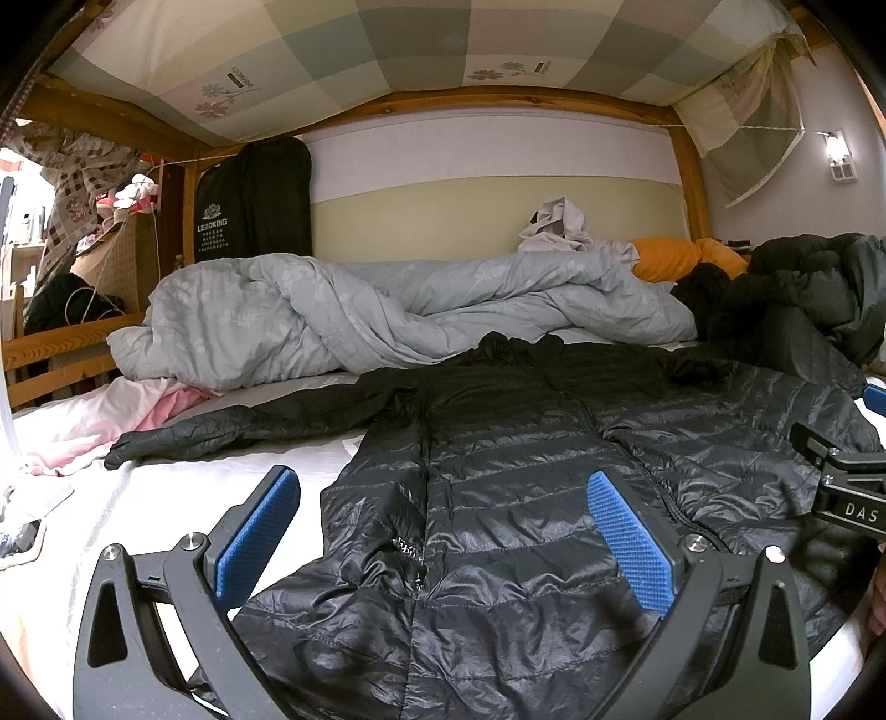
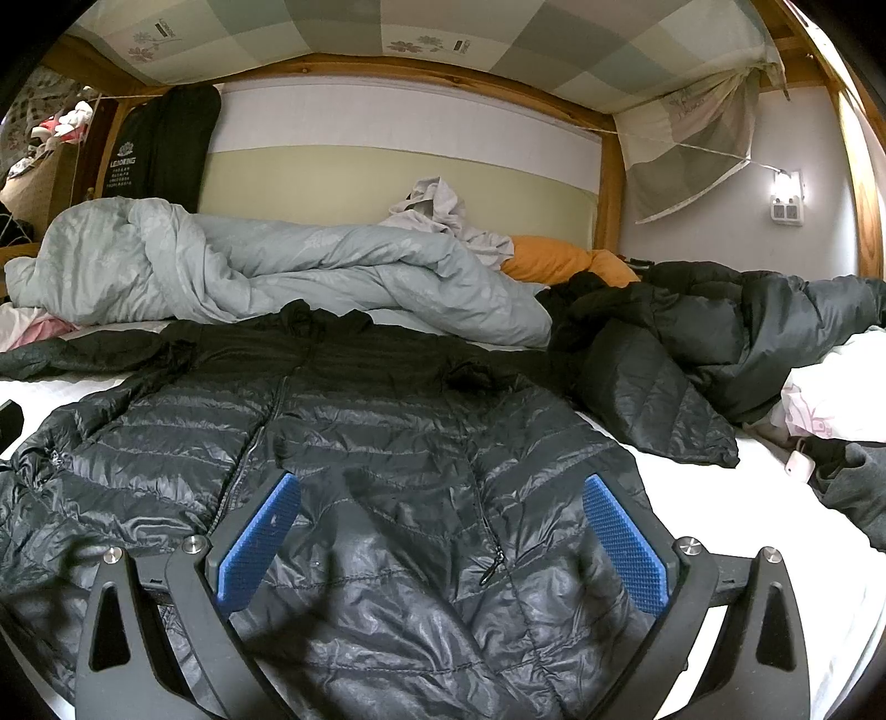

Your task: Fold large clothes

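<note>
left gripper (image 1: 443, 518): hovering low over the hem end of the jacket, blue pads (image 1: 257, 534) spread wide, nothing between them
right gripper (image 2: 442, 520): hanging over the jacket's other front panel, fingers spread wide apart, gripping nothing; its black body is also showing at the right edge of the left view (image 1: 841, 471)
black puffer jacket (image 2: 354, 443): lying front-up and flat on the white sheet, zip running down the middle, hem nearest both cameras, collar pointing toward the wall
jacket sleeve (image 1: 221, 426): stretching out to the left across the sheet, cuff lying just beside a pink cloth (image 1: 111, 421)
white sheet (image 1: 210, 487): covering the mattress, showing bare at both sides of the jacket
second dark jacket (image 2: 720, 343): lying crumpled to the right, one flap resting near the flat jacket's shoulder
grey duvet (image 2: 266, 271): sitting bunched up behind the jacket collar
orange pillow (image 2: 559, 260): peeking out behind the duvet, a pale garment (image 2: 443, 216) sitting on top
wall light (image 2: 786, 194): glowing at far right
checked fabric (image 1: 387, 50): hanging overhead under the wooden frame
</note>
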A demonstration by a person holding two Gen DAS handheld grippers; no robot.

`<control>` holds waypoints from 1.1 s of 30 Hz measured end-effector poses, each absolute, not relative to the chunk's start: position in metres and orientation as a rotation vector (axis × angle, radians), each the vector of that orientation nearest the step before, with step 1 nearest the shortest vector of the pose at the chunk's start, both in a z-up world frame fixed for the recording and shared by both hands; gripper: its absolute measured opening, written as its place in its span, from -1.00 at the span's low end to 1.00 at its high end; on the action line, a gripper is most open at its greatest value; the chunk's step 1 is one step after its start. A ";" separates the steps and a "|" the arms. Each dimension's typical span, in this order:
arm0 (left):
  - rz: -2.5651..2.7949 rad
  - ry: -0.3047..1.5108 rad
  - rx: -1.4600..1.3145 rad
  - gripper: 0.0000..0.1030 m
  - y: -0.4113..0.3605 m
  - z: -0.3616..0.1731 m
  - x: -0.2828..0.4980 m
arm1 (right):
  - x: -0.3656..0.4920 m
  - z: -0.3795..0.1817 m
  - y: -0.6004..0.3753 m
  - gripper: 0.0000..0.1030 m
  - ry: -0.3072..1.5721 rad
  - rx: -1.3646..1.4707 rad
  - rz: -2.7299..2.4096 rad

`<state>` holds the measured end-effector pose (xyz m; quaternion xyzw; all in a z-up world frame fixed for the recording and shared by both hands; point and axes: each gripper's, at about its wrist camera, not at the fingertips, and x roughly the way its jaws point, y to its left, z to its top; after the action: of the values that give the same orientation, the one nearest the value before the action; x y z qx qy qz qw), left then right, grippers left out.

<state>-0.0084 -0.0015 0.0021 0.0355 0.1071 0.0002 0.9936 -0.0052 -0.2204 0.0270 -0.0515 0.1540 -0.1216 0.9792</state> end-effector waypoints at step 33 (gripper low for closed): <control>-0.001 0.228 0.089 1.00 -0.002 0.002 -0.007 | 0.002 0.023 -0.218 1.00 0.351 -0.110 -0.247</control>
<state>-0.0070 -0.0015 0.0024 0.0441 0.1138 -0.0006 0.9925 0.0015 -0.2180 0.0231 -0.0546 0.1740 -0.1224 0.9756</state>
